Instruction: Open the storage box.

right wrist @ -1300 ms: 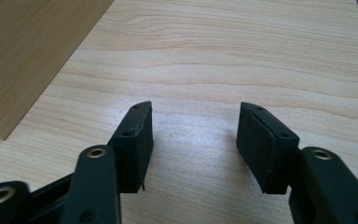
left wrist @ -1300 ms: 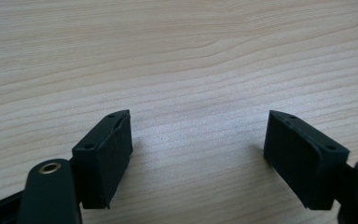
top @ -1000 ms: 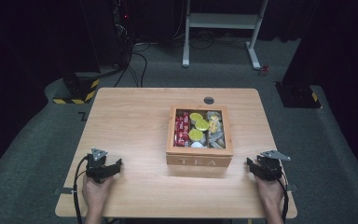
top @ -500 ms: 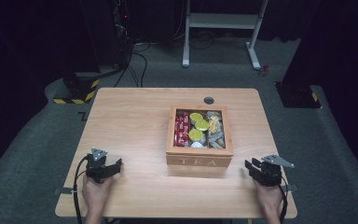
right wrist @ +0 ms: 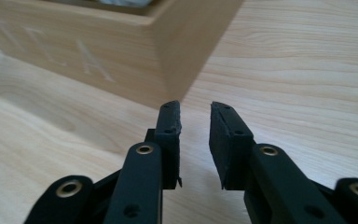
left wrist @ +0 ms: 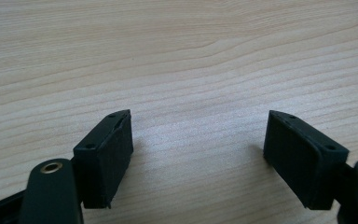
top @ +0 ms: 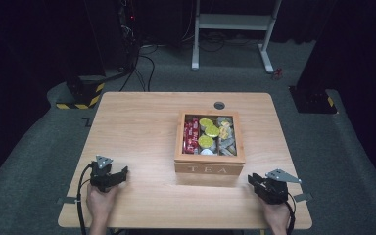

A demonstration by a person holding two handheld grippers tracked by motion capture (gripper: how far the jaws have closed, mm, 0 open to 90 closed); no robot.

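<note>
An open wooden box marked TEA (top: 209,169) stands right of the table's middle and holds red packets, yellow round packs and grey sachets. My left gripper (top: 121,175) rests near the front left of the table; its own view shows it (left wrist: 198,140) wide open over bare wood, with nothing between the jaws. My right gripper (top: 253,180) lies at the front right, just off the box's front right corner. In the right gripper view its jaws (right wrist: 196,109) stand a narrow gap apart and empty, pointing at the box corner (right wrist: 177,51).
The wooden table (top: 137,127) has a dark round hole (top: 219,105) near its far edge behind the box. Grey carpet surrounds the table, with a white frame stand (top: 235,22) and cables beyond it.
The right hand and its gripper have slid slightly back toward the near edge of the table. The left gripper has stayed put.
</note>
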